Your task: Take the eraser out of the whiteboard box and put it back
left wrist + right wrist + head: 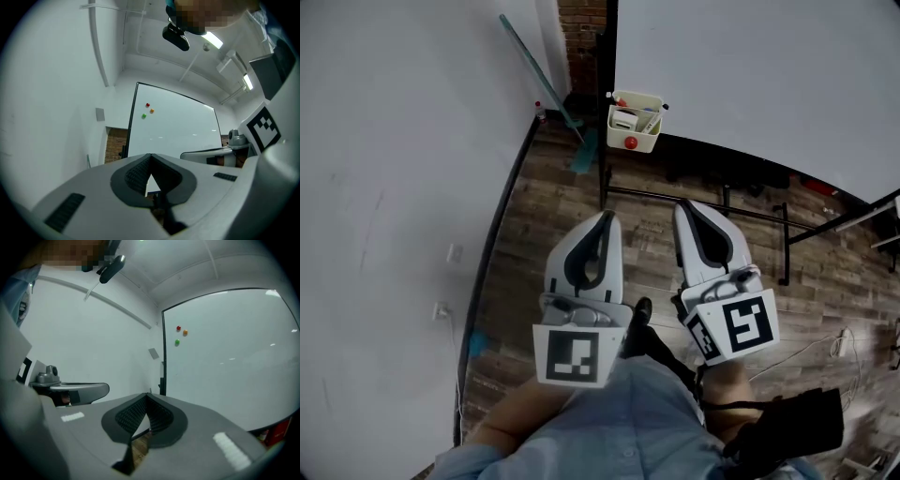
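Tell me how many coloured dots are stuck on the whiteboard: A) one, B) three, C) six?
B: the left gripper view shows a red dot, an orange dot and a green dot close together near the top left of the whiteboard.
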A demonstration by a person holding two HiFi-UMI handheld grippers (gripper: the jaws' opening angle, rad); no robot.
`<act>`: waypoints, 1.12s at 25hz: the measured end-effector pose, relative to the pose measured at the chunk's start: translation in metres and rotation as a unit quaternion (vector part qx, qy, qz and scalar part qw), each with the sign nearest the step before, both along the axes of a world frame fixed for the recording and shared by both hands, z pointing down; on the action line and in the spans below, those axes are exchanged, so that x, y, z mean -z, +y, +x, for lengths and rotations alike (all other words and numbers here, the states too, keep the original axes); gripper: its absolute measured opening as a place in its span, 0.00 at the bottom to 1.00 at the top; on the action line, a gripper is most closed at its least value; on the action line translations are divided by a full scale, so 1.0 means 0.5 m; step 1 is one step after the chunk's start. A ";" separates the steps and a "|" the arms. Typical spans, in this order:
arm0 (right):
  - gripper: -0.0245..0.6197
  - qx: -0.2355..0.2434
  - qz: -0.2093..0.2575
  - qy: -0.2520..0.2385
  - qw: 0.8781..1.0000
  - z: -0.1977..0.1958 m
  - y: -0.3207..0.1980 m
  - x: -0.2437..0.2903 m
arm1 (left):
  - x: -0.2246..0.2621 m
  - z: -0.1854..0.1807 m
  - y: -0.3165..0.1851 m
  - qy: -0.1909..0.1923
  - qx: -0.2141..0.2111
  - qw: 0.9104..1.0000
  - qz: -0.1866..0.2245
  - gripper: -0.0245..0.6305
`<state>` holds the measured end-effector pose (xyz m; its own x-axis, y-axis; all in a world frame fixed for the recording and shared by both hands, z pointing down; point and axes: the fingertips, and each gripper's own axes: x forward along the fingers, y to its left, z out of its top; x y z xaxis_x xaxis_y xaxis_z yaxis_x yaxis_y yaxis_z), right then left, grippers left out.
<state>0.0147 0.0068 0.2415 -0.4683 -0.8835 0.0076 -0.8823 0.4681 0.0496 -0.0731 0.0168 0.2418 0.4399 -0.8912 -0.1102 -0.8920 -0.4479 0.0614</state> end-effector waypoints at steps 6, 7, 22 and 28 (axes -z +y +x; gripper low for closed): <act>0.04 -0.003 0.007 0.001 1.000 0.008 -0.047 0.002 | -0.002 0.002 -0.052 -0.002 0.002 1.000 0.003 0.04; 0.04 -0.002 0.009 0.000 1.000 0.010 -0.056 0.002 | -0.001 0.004 -0.063 -0.004 0.003 1.000 0.006 0.04; 0.04 0.048 0.006 0.005 0.999 0.029 -0.268 -0.008 | 0.037 0.061 -0.273 -0.029 0.018 0.999 0.034 0.04; 0.04 0.087 0.014 0.005 0.996 0.030 -0.340 0.001 | 0.076 0.084 -0.335 -0.043 0.036 0.997 0.056 0.04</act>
